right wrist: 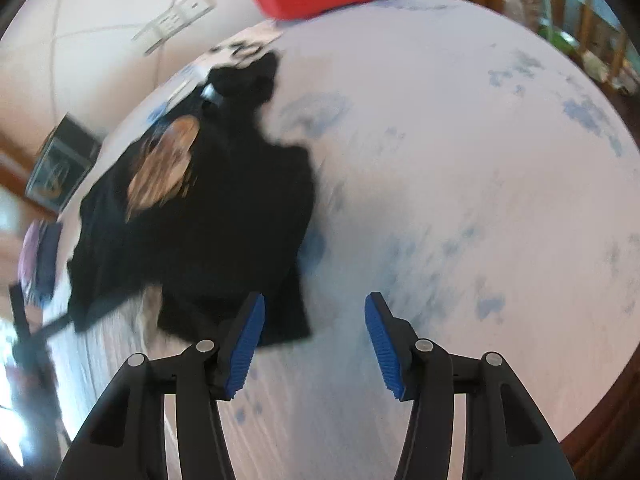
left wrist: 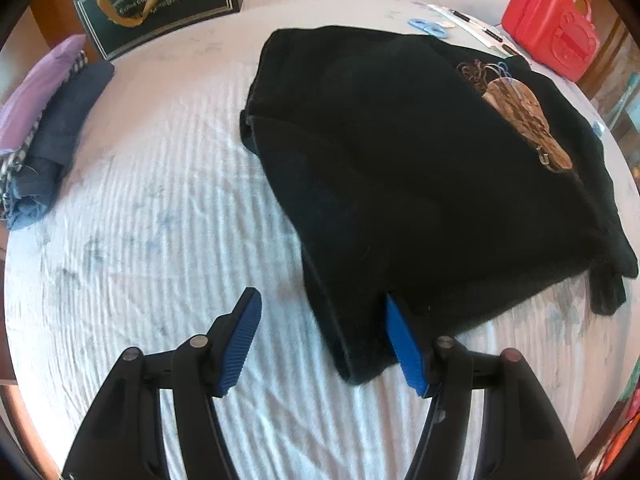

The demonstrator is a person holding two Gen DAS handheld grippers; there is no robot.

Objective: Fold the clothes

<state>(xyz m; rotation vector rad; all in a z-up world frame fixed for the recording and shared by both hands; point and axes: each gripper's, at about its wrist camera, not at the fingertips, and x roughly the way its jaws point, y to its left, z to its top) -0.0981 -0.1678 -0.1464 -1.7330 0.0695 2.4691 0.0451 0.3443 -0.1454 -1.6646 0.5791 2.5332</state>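
Black knit sweater with a brown print [left wrist: 400, 184] lies partly folded, its sides turned in, on the white ribbed tablecloth [left wrist: 160, 220], near a stack of folded purple and blue clothes [left wrist: 44, 120]. Your left gripper [left wrist: 322, 340] gapes wide at the sweater's near corner and your right gripper [right wrist: 314, 344] spreads empty beside its hem, so you look mid-fold: I'd have you close on both near corners evenly.

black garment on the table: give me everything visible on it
The black garment is a dark top of soft, matte fabric with a brown and tan print on the upward face. It lies mostly flat on the white ribbed table cover, partly folded, with a sleeve trailing off one side. The left gripper is open at its near corner, right finger against the fabric edge. In the blurred right wrist view, the right gripper is open beside the hem.
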